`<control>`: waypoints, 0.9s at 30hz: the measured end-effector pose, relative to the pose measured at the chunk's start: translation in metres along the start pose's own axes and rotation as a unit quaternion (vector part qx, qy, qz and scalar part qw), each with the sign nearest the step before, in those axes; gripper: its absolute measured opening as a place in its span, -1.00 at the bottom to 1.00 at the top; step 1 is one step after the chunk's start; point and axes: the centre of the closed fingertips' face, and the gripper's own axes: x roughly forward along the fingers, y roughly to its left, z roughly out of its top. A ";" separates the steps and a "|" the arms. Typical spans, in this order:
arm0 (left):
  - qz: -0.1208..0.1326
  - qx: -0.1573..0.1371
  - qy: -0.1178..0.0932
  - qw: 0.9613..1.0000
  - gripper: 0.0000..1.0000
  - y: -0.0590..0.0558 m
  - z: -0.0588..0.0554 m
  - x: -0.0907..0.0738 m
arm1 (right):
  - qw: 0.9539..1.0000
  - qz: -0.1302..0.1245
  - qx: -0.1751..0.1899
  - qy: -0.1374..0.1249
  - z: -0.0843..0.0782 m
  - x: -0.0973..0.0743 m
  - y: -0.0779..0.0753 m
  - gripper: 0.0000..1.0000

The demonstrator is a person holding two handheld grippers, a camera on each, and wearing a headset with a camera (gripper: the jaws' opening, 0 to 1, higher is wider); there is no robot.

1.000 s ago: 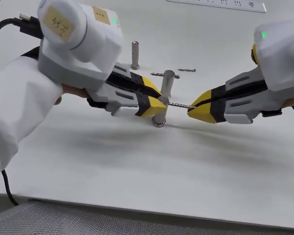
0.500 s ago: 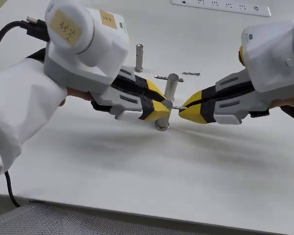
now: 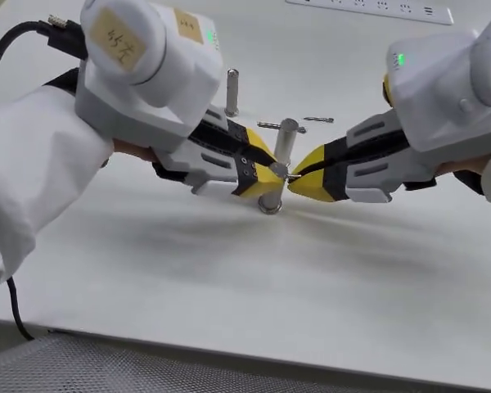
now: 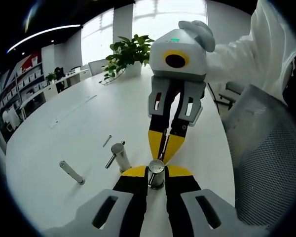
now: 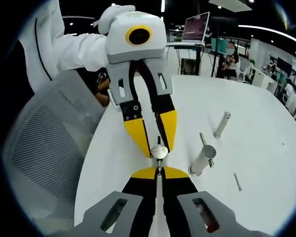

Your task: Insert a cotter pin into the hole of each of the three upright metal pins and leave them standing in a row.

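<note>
Clenched on the near metal pin (image 4: 156,169) with the jaws of the left gripper (image 4: 156,174), yellow tips pressed to either side of the shaft just below its head. Held upright, foot down on the table (image 3: 229,278).

Pinched shut on a cotter pin (image 5: 159,165) with the jaws of the right gripper (image 5: 159,173), thin and level, aimed straight at the side of the near metal pin. Apparently touching the shaft at the hole, though too small to tell whether inside. From the head view, nose to nose across that pin: left gripper from the left, right gripper from the right.

Just behind, standing on the table, a second metal pin (image 3: 287,137) with a fitted cotter pin (image 3: 270,126) crosswise through it. Farther back and to the left, well apart, a third metal pin (image 3: 231,88), upright. Flat on the table near the second, a loose cotter pin (image 3: 319,120).

On the white housing of the left gripper, two tan stickers (image 3: 117,45) with handwritten marks, not legible, and a green light (image 3: 212,37). On the right gripper, a second green light (image 3: 401,59).

At the back of the left gripper, a black cable (image 3: 4,49) and a white sleeve (image 3: 33,164). Along the far edge of the table, a white power strip (image 3: 368,8). Below the near edge, a grey mesh chair (image 3: 147,372). Beyond the table, a potted plant (image 4: 130,49) in the left gripper view and a lit monitor (image 5: 197,27) in the right gripper view.
</note>
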 end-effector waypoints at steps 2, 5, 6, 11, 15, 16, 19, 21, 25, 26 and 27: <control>0.000 0.001 0.001 1.000 -0.80 0.000 0.000 0.000 | 1.000 -0.004 -0.001 0.003 -0.001 -0.001 -0.001 -1.00; 0.001 0.003 0.003 1.000 -0.80 0.000 0.000 0.000 | 1.000 -0.007 0.005 0.008 -0.004 -0.003 -0.002 -0.96; 0.001 0.003 0.003 1.000 -0.80 -0.001 0.001 0.000 | 1.000 -0.006 0.007 0.008 -0.005 -0.004 -0.002 -0.93; 0.001 0.005 0.006 1.000 -0.80 -0.002 0.002 0.000 | 1.000 -0.009 0.014 0.004 -0.005 -0.010 -0.001 -0.92; 0.000 0.007 0.007 1.000 -0.80 -0.003 0.003 0.000 | 1.000 -0.009 0.020 -0.001 -0.003 -0.012 0.001 -0.99; 0.000 0.008 0.008 1.000 -0.80 -0.003 0.003 0.000 | 1.000 -0.009 0.019 -0.004 -0.002 -0.013 0.001 -1.00; 0.000 0.009 0.008 1.000 -0.80 -0.003 0.003 0.000 | 1.000 -0.010 0.021 -0.006 -0.001 -0.013 0.001 -1.00; 0.000 0.008 0.008 1.000 -0.80 -0.002 0.002 0.000 | 1.000 -0.009 0.021 -0.008 0.001 -0.013 0.001 -1.00; 0.001 0.008 0.008 1.000 -0.80 -0.003 0.002 0.000 | 1.000 -0.006 0.023 -0.016 0.005 -0.011 0.001 -1.00; 0.001 0.008 0.008 1.000 -0.80 -0.003 0.002 0.000 | 1.000 -0.006 0.022 -0.015 0.005 -0.010 0.001 -1.00; 0.001 0.009 0.008 1.000 -0.80 -0.003 0.002 0.000 | 1.000 -0.005 0.020 -0.015 0.006 -0.010 0.001 -1.00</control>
